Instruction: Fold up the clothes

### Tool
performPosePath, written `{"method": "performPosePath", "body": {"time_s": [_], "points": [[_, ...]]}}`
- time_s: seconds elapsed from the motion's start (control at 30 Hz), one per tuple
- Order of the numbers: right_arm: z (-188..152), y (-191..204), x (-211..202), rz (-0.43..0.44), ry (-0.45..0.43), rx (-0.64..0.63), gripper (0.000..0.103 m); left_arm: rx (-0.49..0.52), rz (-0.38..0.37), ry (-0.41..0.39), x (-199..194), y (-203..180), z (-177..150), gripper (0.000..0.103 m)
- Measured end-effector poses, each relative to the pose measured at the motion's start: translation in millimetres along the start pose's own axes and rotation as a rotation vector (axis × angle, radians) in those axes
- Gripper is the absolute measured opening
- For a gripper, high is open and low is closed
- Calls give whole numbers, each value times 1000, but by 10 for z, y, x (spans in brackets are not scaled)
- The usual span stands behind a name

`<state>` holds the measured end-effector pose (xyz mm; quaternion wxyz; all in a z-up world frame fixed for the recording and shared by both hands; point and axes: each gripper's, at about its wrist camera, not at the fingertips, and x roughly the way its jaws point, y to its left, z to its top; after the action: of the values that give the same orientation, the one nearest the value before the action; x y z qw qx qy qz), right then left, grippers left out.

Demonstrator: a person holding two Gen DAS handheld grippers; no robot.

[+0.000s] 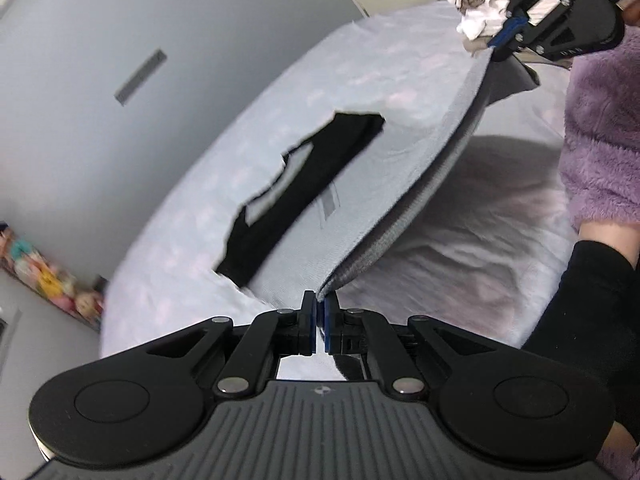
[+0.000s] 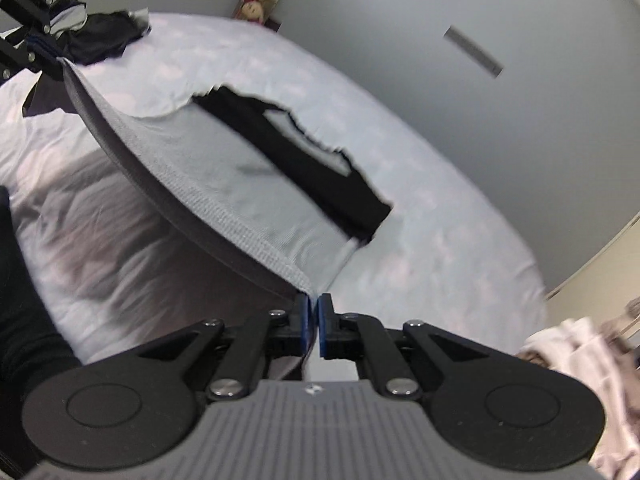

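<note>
Both hand-held grippers are closed on the ribbed hem of a grey garment [image 1: 360, 184] with black panels, one at each end. The left hand-held gripper [image 1: 319, 322] pinches the hem's left corner with its jaws fully together; the right hand-held gripper [image 2: 314, 326] pinches the opposite corner in the same way and also shows at the top right of the left wrist view. The hem hangs taut between them, raised off the bed [image 2: 440, 264], while the far part of the garment lies flat on the sheet. The step in hand appears to be the first fold: carrying the near edge toward the far edge. The next move calls for both grippers to travel together, keeping the hem level and taut, then lower it squarely. A white clothes pile [image 2: 576, 360] lies to the right, a dark pile [image 2: 100, 40] at the far left.
</note>
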<state>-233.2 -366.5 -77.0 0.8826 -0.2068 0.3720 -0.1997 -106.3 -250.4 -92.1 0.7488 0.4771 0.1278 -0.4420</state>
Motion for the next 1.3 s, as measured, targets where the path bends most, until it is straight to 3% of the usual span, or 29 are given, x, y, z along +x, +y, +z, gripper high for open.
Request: {"method": "performPosePath", "body": {"time_s": [0.27, 0.63, 0.87, 1.1, 1.23, 1.3], "points": [[24, -87, -492, -71, -72, -41, 5, 84, 57, -42, -365, -67, 118, 1], [-240, -91, -1190, -88, -74, -58, 0, 139, -1, -40, -818, -313, -1, 0], [-335, -29, -960, 59, -12, -30, 0, 150, -25, 1, -640, -350, -49, 0], [-326, 183, -560, 260, 47, -88, 7, 248, -214, 79, -319, -380, -284, 3], [-296, 271, -312, 357, 79, -151, 15, 337, -308, 128, -77, -438, -408, 14], [-277, 309, -195, 389, 97, -191, 24, 364, -352, 161, 58, -462, -442, 17]]}}
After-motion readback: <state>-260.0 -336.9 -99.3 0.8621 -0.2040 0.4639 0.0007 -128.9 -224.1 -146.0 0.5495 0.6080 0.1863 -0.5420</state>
